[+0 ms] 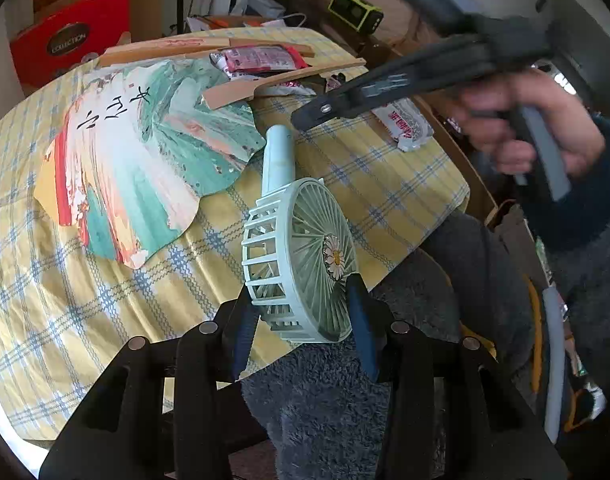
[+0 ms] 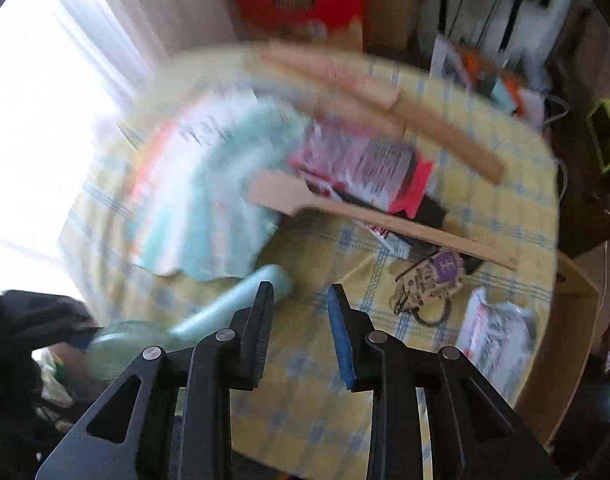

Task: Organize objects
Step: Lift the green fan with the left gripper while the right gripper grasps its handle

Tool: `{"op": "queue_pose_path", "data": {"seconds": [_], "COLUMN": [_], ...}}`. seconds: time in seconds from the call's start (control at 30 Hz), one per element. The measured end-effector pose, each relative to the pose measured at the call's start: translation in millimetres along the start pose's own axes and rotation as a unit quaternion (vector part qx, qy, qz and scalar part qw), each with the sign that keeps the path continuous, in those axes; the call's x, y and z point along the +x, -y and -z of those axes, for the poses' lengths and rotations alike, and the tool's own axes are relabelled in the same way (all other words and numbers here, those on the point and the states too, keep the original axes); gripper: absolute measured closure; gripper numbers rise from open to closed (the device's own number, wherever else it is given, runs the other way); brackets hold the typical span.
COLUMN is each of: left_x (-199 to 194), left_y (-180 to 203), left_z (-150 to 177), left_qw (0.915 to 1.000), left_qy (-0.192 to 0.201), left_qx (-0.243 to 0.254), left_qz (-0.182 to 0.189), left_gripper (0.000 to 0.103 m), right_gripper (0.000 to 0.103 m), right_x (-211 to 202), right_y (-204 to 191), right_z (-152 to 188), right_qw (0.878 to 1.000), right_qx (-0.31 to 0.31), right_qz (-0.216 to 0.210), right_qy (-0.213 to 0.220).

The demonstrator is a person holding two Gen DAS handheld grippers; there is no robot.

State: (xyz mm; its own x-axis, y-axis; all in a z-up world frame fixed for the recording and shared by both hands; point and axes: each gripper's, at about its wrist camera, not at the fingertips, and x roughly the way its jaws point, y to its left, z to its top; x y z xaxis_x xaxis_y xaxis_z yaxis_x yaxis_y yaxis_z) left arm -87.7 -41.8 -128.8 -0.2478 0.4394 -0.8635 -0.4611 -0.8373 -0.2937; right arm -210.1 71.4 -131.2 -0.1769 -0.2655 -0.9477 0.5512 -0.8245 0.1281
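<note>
Holding the little green fan (image 1: 301, 256) by its round cage, the left claw (image 1: 305, 312) is clamped on both sides of it, just above the near edge of the bench (image 1: 105, 300). The fan looks light and hard, but its thin plastic bars could snap, so the thick handle seems a safer place to grab. The right claw (image 2: 301, 320) is apart and holds nothing, close to that handle. A big paper fan (image 1: 145, 160), snack packets (image 1: 257, 60), wooden sticks (image 1: 281, 82) and keys (image 2: 429, 276) crowd the bench.
</note>
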Motion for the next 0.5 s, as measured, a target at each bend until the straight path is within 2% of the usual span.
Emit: {"op": "queue_pose_path", "data": {"seconds": [0.13, 0.27, 0.3, 0.33, 0.37, 0.43, 0.5], "left_x": [2, 3, 3, 3, 3, 3, 4], "left_y": [2, 5, 4, 4, 4, 5, 10], "left_z": [2, 2, 2, 2, 2, 1, 0], "left_qw": [1.0000, 0.9999, 0.9999, 0.9999, 0.9999, 0.9998, 0.9997], "left_qy": [0.006, 0.007, 0.008, 0.009, 0.010, 0.013, 0.016], "left_qx": [0.002, 0.012, 0.013, 0.013, 0.013, 0.013, 0.016], "left_qz": [0.002, 0.001, 0.002, 0.003, 0.003, 0.000, -0.006], "left_gripper": [0.062, 0.061, 0.061, 0.062, 0.062, 0.062, 0.063], "right_gripper": [0.073, 0.071, 0.067, 0.053, 0.045, 0.045, 0.048], "right_x": [24, 26, 20, 14, 8, -1, 8], "right_y": [7, 8, 10, 13, 17, 19, 5], "right_z": [-10, -9, -8, -7, -6, -7, -12], "right_qw": [0.999, 0.998, 0.998, 0.996, 0.994, 0.993, 0.997], "right_qx": [0.041, 0.060, 0.066, 0.080, 0.097, 0.105, 0.076], "right_qz": [0.011, -0.005, -0.016, -0.033, -0.051, -0.052, -0.018], "right_qy": [-0.027, -0.021, -0.011, 0.001, 0.012, 0.023, -0.006]}}
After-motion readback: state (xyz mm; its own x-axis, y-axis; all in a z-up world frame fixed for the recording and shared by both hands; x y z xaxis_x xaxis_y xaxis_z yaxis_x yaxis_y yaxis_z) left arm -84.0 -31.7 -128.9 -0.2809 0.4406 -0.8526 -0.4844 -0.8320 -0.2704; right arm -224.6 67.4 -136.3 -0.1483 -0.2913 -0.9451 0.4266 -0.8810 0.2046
